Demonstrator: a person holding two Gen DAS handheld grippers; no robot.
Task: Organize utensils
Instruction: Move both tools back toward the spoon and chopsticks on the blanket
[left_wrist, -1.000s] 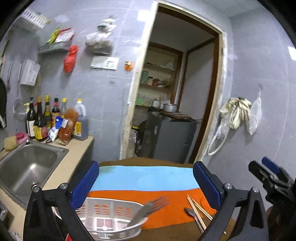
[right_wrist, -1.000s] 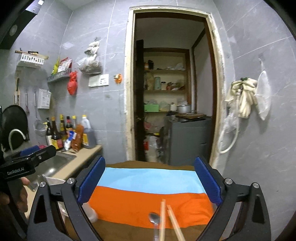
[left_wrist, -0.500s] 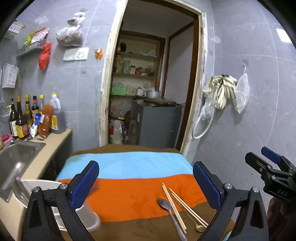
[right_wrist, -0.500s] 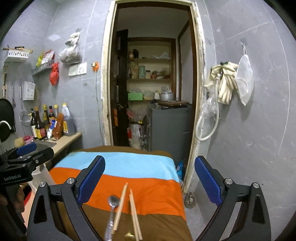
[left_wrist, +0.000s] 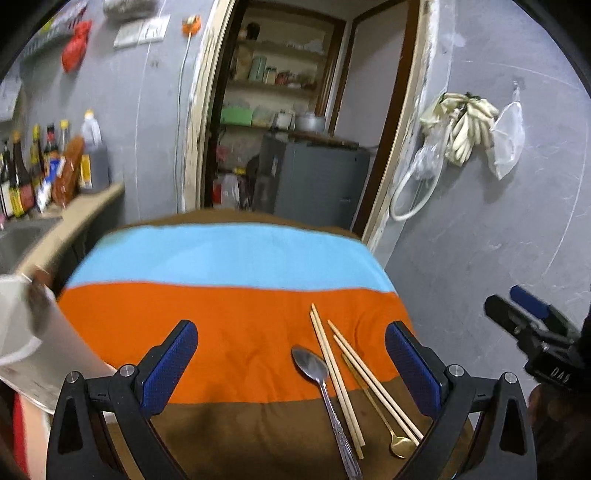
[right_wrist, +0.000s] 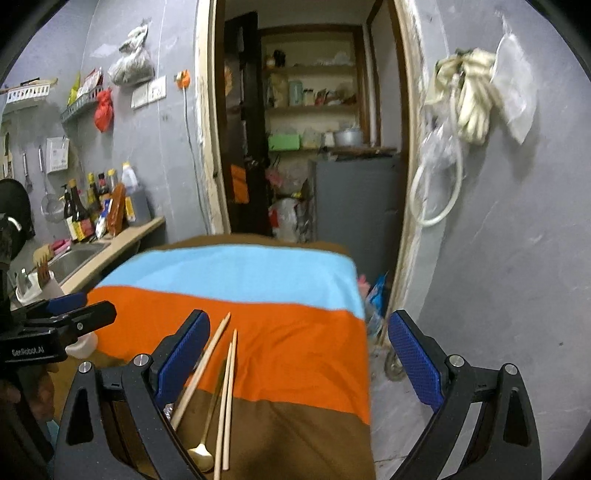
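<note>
On the striped cloth (left_wrist: 229, 317) lie a silver spoon (left_wrist: 321, 384), several wooden chopsticks (left_wrist: 336, 365) and a thin gold spoon (left_wrist: 384, 421), all at the front right in the left wrist view. My left gripper (left_wrist: 291, 365) hovers open above them, nothing between its blue pads. In the right wrist view the chopsticks (right_wrist: 225, 384) and gold spoon (right_wrist: 207, 424) lie close to the left finger of my right gripper (right_wrist: 295, 358), which is open and empty. A white utensil basket (left_wrist: 33, 343) sits at the cloth's left edge, blurred.
A counter with a steel sink (right_wrist: 74, 254) and several sauce bottles (right_wrist: 96, 206) runs along the left wall. Behind the cloth (right_wrist: 236, 295) is an open doorway with a grey cabinet (left_wrist: 314, 184) and shelves. Gloves and a bag (left_wrist: 469, 125) hang on the right wall.
Both grippers swung right and tilted down. The basket slid to the left edge of the left view, and the spoons and chopsticks now lie nearer both grippers.
</note>
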